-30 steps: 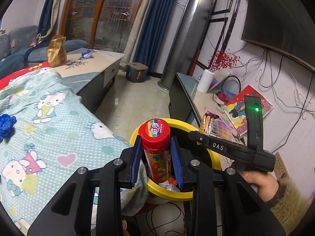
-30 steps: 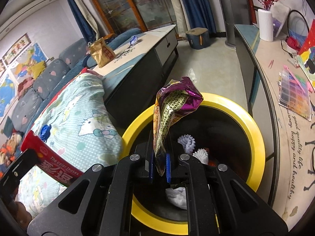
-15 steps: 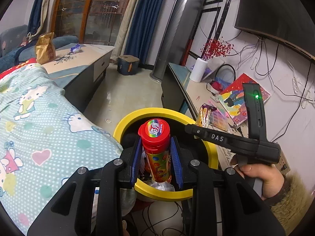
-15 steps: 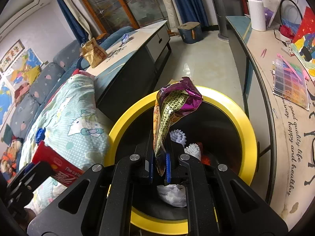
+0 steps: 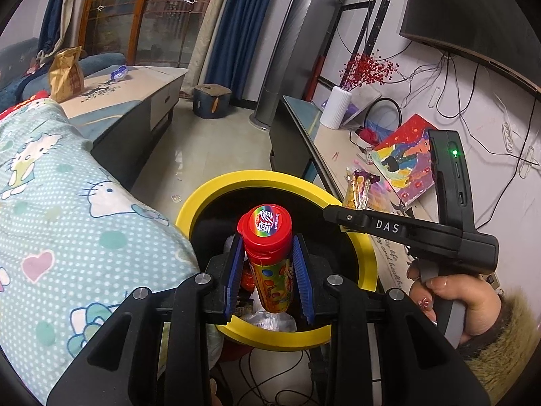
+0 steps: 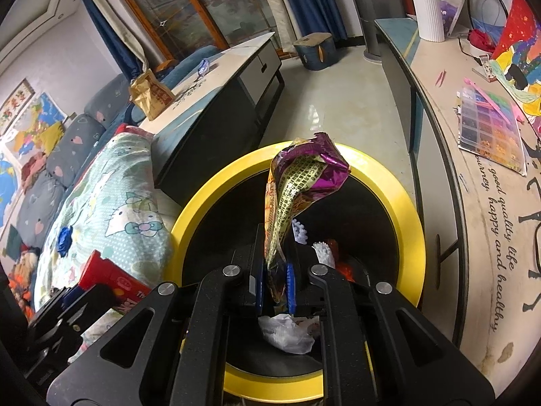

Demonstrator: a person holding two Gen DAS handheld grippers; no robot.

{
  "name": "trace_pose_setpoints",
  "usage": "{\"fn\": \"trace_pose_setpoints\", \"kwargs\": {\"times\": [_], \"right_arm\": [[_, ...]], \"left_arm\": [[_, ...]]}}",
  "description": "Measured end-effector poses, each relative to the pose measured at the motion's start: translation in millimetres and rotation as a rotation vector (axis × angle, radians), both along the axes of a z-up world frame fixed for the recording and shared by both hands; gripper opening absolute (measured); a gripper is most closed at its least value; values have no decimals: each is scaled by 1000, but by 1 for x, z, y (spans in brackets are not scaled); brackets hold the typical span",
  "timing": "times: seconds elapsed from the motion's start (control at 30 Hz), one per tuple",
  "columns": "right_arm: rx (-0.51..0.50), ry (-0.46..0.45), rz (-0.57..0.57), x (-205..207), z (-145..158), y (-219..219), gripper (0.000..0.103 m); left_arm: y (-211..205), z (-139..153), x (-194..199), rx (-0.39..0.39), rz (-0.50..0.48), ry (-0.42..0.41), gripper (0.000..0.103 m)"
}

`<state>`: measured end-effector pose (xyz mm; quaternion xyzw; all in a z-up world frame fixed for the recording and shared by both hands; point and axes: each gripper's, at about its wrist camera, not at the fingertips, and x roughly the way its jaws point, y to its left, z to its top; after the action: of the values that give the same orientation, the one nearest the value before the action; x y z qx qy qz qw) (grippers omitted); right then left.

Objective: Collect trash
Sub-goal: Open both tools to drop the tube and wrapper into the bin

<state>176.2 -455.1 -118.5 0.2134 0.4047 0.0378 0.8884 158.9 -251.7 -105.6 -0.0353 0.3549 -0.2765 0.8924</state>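
I am holding both grippers over the one yellow-rimmed bin [image 5: 367, 264], and compared with a second ago the rim is filling more of both views, so both have come lower and closer. The left gripper [image 5: 268, 270] is keeping its fingers [image 5: 236, 270] clenched on one red-capped candy tube [image 5: 267, 253], upright above the bin's near edge. The right gripper [image 6: 275, 279] is still grasping one purple foil wrapper [image 6: 304, 182] with nearly closed fingers, over the middle of the opening. Inside I am counting two white brush heads [image 6: 323, 252] and one crumpled white bag [image 6: 287, 333]. The person's hand [image 5: 453, 301] is gripping the right handle.
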Motion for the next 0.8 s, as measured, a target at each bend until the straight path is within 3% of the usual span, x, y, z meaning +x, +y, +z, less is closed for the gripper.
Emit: {"fn": "trace_pose_setpoints", "kwargs": {"times": [0.07, 0.17, 0.23, 0.27, 0.37, 0.4, 0.43, 0.57, 0.8], "right_arm": [[0, 4, -2, 0, -1, -1, 8], [2, 9, -14, -1, -2, -3, 21], [3, 4, -28, -2, -2, -5, 35], [3, 1, -33, -2, -1, -6, 37], [7, 2, -50, -3, -1, -9, 40], [8, 1, -56, -4, 0, -10, 54], [7, -7, -65, -5, 1, -11, 59], [4, -19, -54, -6, 5, -7, 59], [-9, -47, -31, -8, 17, 0, 59]], "left_arm": [[1, -1, 2, -3, 0, 1, 28], [1, -3, 6, -17, -3, 9, 29], [3, -3, 11, -33, -5, 24, 50], [4, -2, 13, -34, 6, 20, 70], [8, 2, 16, -47, 13, 17, 75], [11, 3, 16, -50, 18, 18, 79], [12, 5, 16, -51, 21, 17, 82], [20, 12, 12, -49, 49, -3, 95], [43, 23, 1, -28, 109, -28, 96]]}}
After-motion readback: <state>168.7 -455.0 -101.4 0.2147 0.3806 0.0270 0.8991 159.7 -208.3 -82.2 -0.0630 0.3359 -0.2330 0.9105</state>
